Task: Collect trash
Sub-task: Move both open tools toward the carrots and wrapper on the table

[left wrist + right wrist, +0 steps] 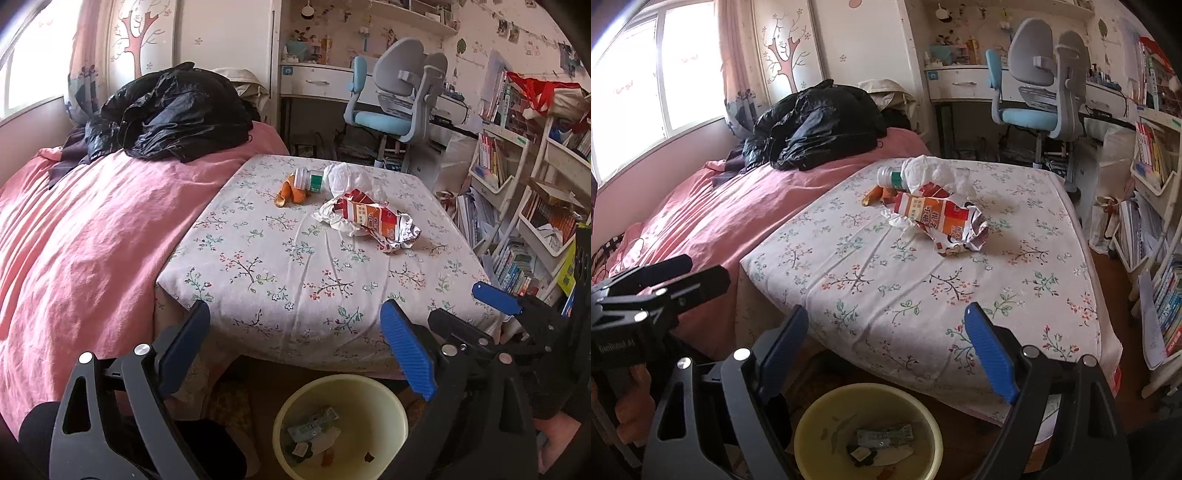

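Stock as I see it from my two wrist cameras:

- Left gripper (295, 339): jaws wide, nothing between.
- Right gripper (886, 339): jaws wide, empty.
- Floral mattress (280, 266): one crumpled red-and-white wrapper (373, 221), long axis running away-left to near-right; one white bottle (306, 179) lying on its side; orange peel (291, 192); one white tissue (347, 177).
- Yellow bin (388, 406): one, on the floor below me, scraps inside.

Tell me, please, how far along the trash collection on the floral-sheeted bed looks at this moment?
Partly done: a few scraps already lie in the yellow bin. Nothing is in hand; the left gripper and right gripper are open and empty. Left on the bed: crumpled snack wrapper, plastic bottle, orange peel, white tissue.
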